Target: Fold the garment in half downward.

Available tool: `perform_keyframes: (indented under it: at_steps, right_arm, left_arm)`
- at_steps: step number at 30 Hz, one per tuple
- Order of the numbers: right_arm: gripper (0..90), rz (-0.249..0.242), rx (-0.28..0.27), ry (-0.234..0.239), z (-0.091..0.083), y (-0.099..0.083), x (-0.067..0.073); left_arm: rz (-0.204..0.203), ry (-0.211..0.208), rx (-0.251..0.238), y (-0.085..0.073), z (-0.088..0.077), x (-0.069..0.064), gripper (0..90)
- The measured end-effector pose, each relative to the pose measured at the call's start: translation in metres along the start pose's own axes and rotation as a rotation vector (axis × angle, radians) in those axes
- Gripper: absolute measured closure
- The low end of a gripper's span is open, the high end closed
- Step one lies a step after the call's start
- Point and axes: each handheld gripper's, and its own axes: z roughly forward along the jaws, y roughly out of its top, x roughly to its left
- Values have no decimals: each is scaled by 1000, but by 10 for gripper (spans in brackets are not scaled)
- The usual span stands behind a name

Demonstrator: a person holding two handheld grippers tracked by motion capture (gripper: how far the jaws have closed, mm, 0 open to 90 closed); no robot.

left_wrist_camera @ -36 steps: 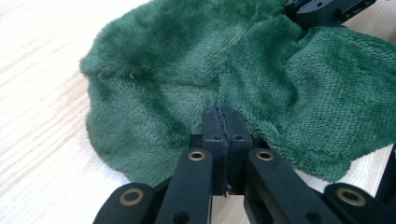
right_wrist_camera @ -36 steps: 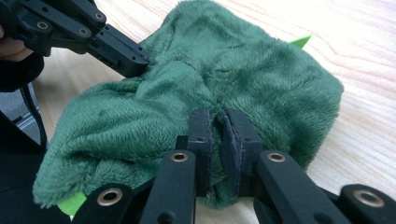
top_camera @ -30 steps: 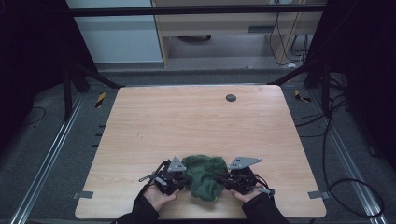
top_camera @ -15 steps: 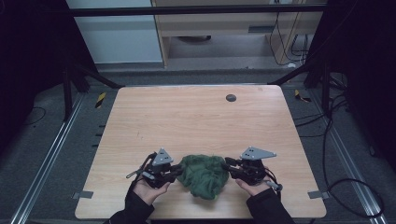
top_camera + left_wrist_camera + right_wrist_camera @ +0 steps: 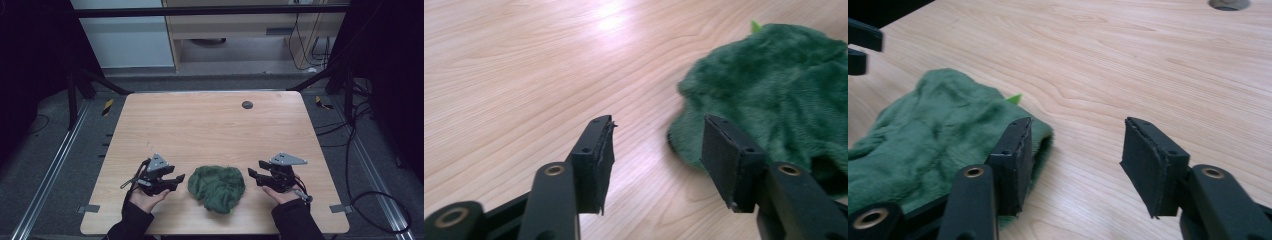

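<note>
A crumpled dark green fleece cloth (image 5: 217,187) lies loose on the wooden table (image 5: 210,130) near its front edge. To its left, my left gripper (image 5: 179,179) points at the cloth, a short gap away. Its jaws have just been opening and nothing sits between them. In the left gripper view the cloth (image 5: 784,85) lies past the right jaw, and the left gripper (image 5: 659,125) is open over bare wood. To the right of the cloth my right gripper (image 5: 252,171) has also just been opening and holds nothing. In the right gripper view the right gripper (image 5: 1075,125) stands open with the cloth (image 5: 933,130) behind its left jaw.
A round dark cable hole (image 5: 247,104) sits in the far part of the table, also seen as the cable hole (image 5: 1228,4). Metal frame rails (image 5: 50,170) run along the floor on both sides. A cabinet (image 5: 235,25) stands beyond the far edge.
Both grippers were shut at the cloth's sides. They have since opened, let the cloth go and drawn apart, left gripper leftward, right gripper rightward. The cloth has settled flatter on the table.
</note>
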Motion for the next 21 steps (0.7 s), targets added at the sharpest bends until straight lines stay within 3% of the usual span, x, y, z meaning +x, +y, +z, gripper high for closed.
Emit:
perform_keyframes:
  at_steps: [11, 21]
  right_arm:
    - [321, 28, 20, -73, -5, -7, -19]
    - [234, 54, 47, -118, -8, -14, -34]
  left_arm:
    - [-55, 68, -23, -14, -15, 34, 320]
    - [-99, 111, 19, -35, -22, 60, 263]
